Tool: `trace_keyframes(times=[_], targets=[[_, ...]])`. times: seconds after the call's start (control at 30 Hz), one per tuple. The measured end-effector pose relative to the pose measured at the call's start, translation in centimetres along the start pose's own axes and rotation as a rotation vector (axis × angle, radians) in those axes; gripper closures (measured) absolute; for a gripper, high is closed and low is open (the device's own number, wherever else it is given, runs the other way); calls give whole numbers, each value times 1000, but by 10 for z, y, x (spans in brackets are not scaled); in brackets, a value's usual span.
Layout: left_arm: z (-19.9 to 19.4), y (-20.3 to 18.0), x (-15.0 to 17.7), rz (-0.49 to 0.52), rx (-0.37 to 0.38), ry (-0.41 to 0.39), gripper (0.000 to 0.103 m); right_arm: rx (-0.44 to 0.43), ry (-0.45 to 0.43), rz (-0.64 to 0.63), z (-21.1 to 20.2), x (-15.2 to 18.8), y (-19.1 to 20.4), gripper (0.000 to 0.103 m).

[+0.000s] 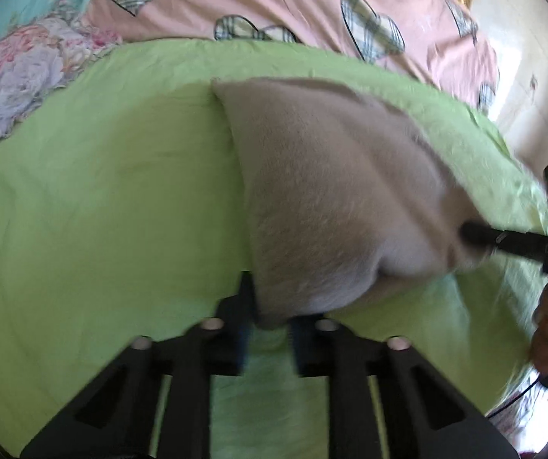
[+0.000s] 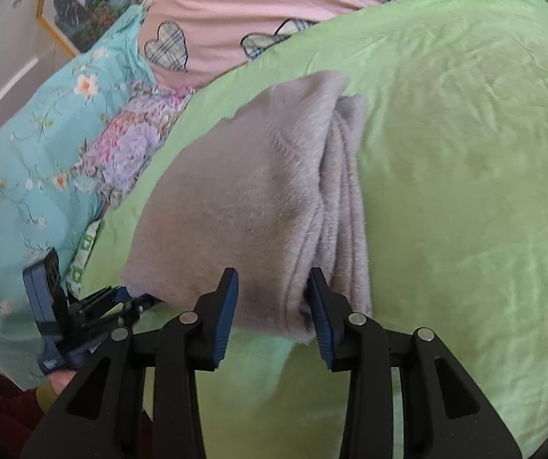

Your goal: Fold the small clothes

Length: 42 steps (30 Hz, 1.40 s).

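Both claws, the left claw (image 1: 268,329) and right claw (image 2: 274,306), are pinching near corners of the grey garment (image 2: 251,199), folded on the green bed cover (image 2: 465,191). Uneven pulling is risking the stacked layers sliding apart.

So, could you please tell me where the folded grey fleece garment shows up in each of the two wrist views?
Left wrist view: the grey fleece garment fills centre-right, its near corner clamped in the left gripper; the right gripper bites its right edge.
Right wrist view: it lies centre-left, its near end between the right gripper's fingers.
Shared landmark: the green sheet beneath it.
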<state>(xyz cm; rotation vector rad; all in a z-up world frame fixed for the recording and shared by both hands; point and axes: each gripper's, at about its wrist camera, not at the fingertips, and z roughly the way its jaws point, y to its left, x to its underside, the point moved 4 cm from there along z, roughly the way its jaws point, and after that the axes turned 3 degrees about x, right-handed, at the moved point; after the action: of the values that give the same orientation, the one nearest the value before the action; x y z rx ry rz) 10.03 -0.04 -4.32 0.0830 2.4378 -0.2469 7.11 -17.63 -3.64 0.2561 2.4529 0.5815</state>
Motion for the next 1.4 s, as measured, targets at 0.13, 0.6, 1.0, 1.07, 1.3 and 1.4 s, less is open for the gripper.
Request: trace_keyframes(times=[0.13, 0.6, 1.0, 1.07, 1.3, 1.4], targets=[[-10, -9, -1, 13, -78, -6, 94, 22, -48, -65, -19, -19, 13, 98], [2, -1, 11, -38, -55, 90, 94, 203, 18, -76, -7, -10, -34, 98], [-10, 8, 10, -27, 69, 105, 80, 265, 0, -60, -10, -9, -37, 82], [-21, 14, 15, -23, 100, 106, 79, 250, -9, -29, -19, -7, -39, 77], [-42, 22, -22, -35, 191, 35, 79, 236, -155, 36, -68, -29, -23, 76], [-25, 6, -65, -29, 249, -15, 69, 125, -176, -10, -58, -55, 9, 73]])
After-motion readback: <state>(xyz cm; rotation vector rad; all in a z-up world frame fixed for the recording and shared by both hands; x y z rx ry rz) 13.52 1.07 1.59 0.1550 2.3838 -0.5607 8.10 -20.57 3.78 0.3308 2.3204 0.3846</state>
